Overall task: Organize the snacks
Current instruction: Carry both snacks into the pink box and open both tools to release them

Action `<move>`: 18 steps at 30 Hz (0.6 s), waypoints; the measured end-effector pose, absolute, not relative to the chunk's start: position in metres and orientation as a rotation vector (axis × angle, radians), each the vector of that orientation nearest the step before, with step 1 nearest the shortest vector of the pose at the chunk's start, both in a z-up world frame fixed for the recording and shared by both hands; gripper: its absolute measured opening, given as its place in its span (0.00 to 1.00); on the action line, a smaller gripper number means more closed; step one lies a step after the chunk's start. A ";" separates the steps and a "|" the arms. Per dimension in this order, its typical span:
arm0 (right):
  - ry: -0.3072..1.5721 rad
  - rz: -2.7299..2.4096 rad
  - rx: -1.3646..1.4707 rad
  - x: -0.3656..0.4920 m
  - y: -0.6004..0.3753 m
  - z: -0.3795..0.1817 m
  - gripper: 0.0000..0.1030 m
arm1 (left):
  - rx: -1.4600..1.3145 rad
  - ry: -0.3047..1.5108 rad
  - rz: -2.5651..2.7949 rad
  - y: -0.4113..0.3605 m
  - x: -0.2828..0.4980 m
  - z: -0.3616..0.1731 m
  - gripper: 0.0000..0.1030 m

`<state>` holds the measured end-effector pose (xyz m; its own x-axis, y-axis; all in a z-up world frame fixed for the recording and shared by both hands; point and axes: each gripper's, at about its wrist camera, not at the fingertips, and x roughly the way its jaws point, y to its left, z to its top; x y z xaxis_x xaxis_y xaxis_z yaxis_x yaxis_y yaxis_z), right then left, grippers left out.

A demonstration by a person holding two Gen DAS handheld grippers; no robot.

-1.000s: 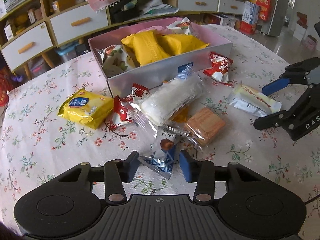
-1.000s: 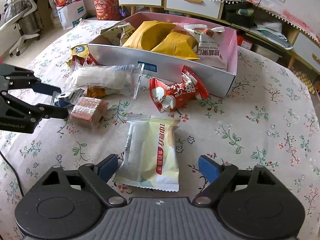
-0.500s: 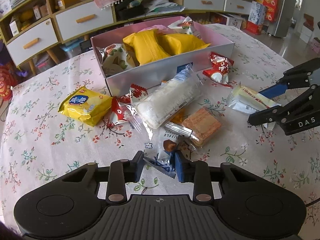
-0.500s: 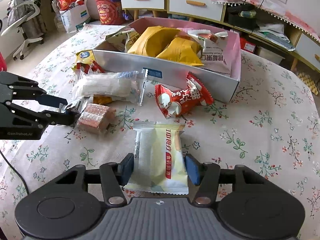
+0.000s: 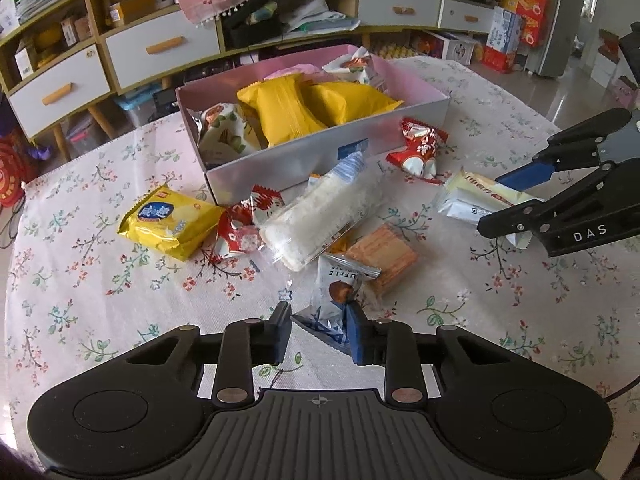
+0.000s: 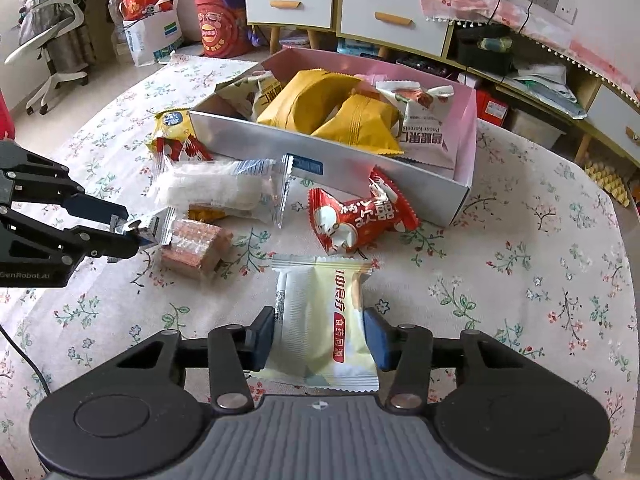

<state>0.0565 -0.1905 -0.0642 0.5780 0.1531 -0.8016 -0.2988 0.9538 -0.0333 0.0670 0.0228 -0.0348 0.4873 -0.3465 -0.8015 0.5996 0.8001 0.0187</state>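
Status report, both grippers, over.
Left gripper shut on blue truffle packet. Right gripper shut on cream packet. Box ahead; loose snacks lie between.

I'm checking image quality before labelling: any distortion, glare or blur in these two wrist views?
Left wrist view: strong fisheye bending of the drawers and dark corners; the truffle packet in the left gripper is sharp. Right wrist view: same bending, slight glare on the clear rice-cake wrapper; the pale yellow packet in the right gripper is crisp.
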 end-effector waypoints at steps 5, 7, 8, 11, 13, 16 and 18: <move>0.903 0.268 -0.161 0.056 -0.191 -0.058 0.25 | 0.308 0.875 -0.591 0.024 0.065 -0.029 0.25; 0.895 0.264 -0.158 0.056 -0.192 -0.055 0.25 | 0.305 0.867 -0.593 0.023 0.064 -0.026 0.25; 0.893 0.262 -0.156 0.056 -0.192 -0.054 0.25 | 0.304 0.862 -0.594 0.023 0.064 -0.024 0.25; 0.880 0.260 -0.148 0.057 -0.193 -0.050 0.25 | 0.296 0.851 -0.590 0.023 0.066 -0.021 0.25; 0.871 0.257 -0.141 0.058 -0.194 -0.046 0.25 | 0.289 0.845 -0.583 0.023 0.067 -0.019 0.25; 0.857 0.251 -0.129 0.061 -0.196 -0.040 0.25 | 0.280 0.838 -0.576 0.021 0.070 -0.015 0.25; 0.848 0.248 -0.122 0.064 -0.197 -0.037 0.25 | 0.276 0.829 -0.570 0.020 0.072 -0.013 0.25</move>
